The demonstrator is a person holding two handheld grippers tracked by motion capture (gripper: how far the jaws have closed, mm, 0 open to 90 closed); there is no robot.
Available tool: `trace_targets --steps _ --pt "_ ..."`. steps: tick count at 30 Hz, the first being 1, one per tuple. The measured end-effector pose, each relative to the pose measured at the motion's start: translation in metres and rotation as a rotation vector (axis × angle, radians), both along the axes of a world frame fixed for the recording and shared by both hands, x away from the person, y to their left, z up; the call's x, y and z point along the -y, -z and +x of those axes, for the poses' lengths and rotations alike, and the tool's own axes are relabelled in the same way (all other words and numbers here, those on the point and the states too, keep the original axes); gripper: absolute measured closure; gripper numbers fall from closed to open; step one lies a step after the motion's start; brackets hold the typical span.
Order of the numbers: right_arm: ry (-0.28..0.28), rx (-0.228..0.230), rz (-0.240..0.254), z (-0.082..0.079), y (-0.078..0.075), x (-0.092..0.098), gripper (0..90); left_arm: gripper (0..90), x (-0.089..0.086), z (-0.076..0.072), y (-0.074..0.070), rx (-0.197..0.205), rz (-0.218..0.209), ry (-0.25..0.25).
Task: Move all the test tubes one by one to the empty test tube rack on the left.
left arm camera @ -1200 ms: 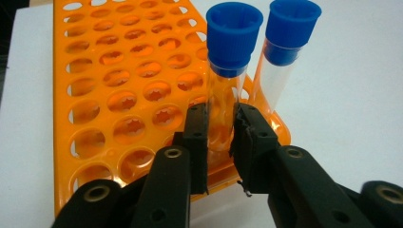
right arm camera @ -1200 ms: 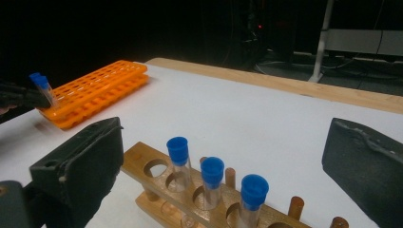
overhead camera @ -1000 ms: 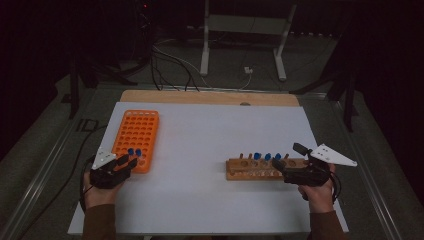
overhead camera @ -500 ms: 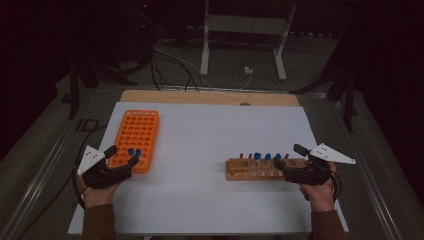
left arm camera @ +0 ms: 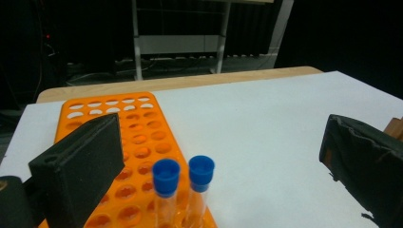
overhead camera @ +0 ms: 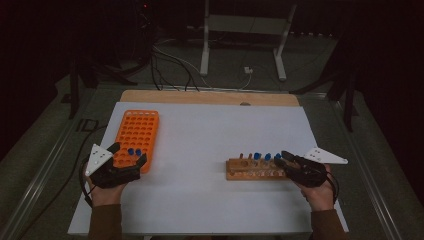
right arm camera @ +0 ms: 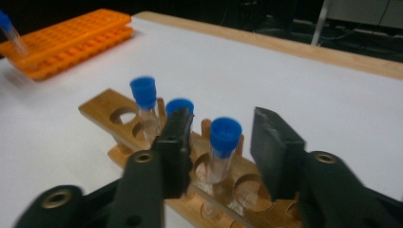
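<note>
Tubes going across, wooden rack to orange plastic tube rack [overhead camera: 136,136] at 9 o'clock. Two clear blue-capped tubes [left arm camera: 183,190] already seated at its near edge; three blue-capped tubes [overhead camera: 267,157] left in the slotted wooden rack [overhead camera: 252,169] at 3 o'clock, I reckon. My left gripper [overhead camera: 129,159] has just been opening, jaws wide w/ nothing between. Right gripper [right arm camera: 216,142] has just been closing round next tube [right arm camera: 223,142]; its view shows pads not yet touching, detail too small from high view.
</note>
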State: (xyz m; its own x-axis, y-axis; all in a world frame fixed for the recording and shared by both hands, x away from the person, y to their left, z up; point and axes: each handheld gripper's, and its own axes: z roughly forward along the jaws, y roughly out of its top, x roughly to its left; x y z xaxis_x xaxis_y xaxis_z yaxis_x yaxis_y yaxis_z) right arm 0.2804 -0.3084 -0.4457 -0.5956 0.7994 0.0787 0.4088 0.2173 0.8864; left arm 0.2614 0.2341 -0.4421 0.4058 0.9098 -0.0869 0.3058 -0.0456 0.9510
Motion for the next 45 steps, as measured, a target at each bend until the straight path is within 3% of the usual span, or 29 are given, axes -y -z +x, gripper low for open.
trace_targets --steps 5,10,22,29,45 --pt "-0.007 -0.026 -0.023 0.002 0.006 -0.001 70.4 1.7 0.004 0.0 -0.002 0.011 -0.008 0.008" --pt "-0.013 -0.04 -0.037 0.003 0.009 -0.004 72.7 1.8 0.007 0.0 -0.004 0.01 -0.011 0.022" --pt "-0.006 -0.038 -0.058 0.006 0.014 -0.011 72.8 1.9 0.015 0.0 -0.005 0.008 -0.014 0.053" --pt "-0.001 -0.026 -0.076 0.006 0.014 -0.013 77.5 1.8 0.018 0.0 -0.006 0.004 -0.019 0.067" --pt "0.015 0.011 0.004 -0.001 -0.005 -0.001 77.6 1.9 0.028 0.003 -0.003 -0.015 -0.005 0.107"
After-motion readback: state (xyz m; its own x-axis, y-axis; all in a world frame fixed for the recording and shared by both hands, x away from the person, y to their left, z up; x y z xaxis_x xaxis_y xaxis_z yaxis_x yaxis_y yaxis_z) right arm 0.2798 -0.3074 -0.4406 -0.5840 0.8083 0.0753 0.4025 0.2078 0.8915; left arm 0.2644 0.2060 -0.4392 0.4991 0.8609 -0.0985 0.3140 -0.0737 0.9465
